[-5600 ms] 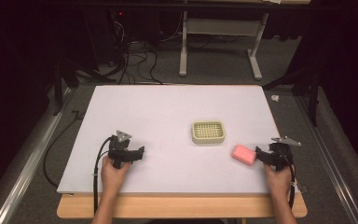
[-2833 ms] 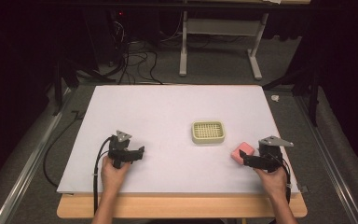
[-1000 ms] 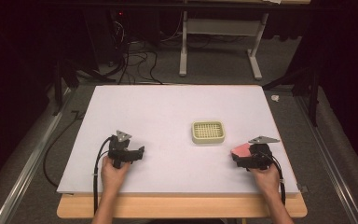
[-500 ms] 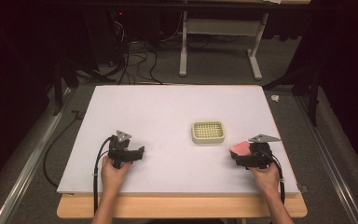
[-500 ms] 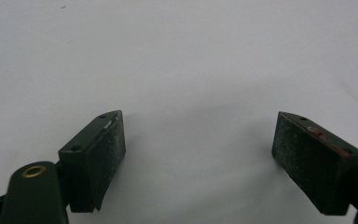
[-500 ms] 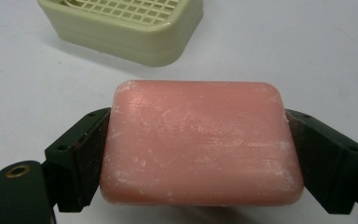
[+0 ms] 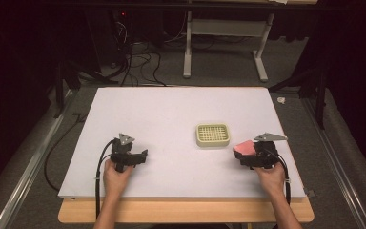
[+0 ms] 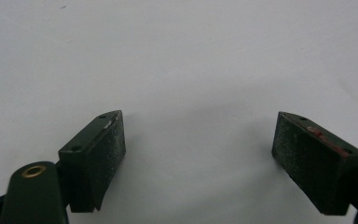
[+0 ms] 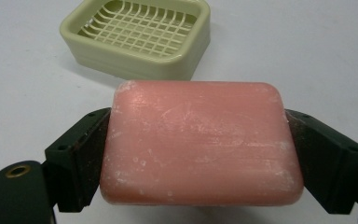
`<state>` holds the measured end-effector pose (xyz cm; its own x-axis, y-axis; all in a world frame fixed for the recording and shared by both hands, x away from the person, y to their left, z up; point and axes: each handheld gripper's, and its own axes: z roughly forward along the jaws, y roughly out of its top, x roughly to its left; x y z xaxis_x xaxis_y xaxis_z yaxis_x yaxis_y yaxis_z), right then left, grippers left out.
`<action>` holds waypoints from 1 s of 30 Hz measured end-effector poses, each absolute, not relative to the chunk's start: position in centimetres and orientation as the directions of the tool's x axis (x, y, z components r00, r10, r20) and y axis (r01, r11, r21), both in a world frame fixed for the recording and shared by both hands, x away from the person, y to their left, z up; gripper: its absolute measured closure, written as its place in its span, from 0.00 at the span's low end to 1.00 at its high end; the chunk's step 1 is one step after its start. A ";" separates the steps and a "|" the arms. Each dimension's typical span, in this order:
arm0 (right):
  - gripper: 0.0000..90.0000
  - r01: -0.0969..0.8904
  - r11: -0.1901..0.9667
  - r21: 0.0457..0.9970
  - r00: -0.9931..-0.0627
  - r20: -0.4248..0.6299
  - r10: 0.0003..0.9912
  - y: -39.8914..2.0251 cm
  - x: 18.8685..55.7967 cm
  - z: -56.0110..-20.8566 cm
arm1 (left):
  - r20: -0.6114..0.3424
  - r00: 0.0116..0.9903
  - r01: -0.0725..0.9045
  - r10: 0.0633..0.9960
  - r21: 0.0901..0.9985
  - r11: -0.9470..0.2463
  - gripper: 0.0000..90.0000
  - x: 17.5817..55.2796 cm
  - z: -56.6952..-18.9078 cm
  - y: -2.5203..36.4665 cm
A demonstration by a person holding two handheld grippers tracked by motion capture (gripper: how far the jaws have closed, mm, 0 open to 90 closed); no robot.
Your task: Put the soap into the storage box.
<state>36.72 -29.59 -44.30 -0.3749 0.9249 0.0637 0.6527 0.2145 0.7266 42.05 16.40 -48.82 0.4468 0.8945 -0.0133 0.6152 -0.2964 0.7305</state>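
Two grippers worked over one white table (image 7: 171, 109), whose bare top carried only a green dish and a pink soap. Largest after the table were the hands and their tools: the left gripper (image 7: 140, 156) rested near the front left edge, its jaws spread wide over bare surface with nothing between the pads (image 8: 107, 144); the right gripper (image 7: 240, 157) sat near the front right, its jaws pinching the soap (image 9: 200, 144) across its long sides, both pads pressed against the bar. Next in size, the dish (image 7: 212, 134), a slotted rectangular tray, stood empty a little right of the table's middle. Smallest, the soap (image 7: 244, 148) was held just off the dish's right front corner, near it but apart from it, and seemed tilted up off the table.

Judged from this arrangement, the step in hand was the carry: the bar was gripped, and the placing in the dish was not yet done. The next move called for bringing the bar over the grid, levelling it so that its long side ran with the dish's, lowering it inside the rim, and only then parting the jaws. A slippery bar could skid if released early or at a slant.
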 end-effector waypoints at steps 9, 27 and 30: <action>0.15 0.648 0.219 0.729 -0.390 0.070 0.918 -28.7 36.9 -43.3 | -0.014 0.446 0.615 0.895 0.731 -0.295 0.20 42.1 -48.8 16.4; 0.15 0.637 0.240 0.733 -0.423 0.072 0.903 -26.5 38.2 -41.9 | -0.014 0.447 0.615 0.895 0.731 -0.296 0.20 42.1 -48.8 16.4; 0.15 0.640 0.234 0.732 -0.423 0.082 0.902 -26.2 38.6 -41.7 | -0.014 0.447 0.615 0.895 0.731 -0.296 0.20 42.1 -48.8 16.4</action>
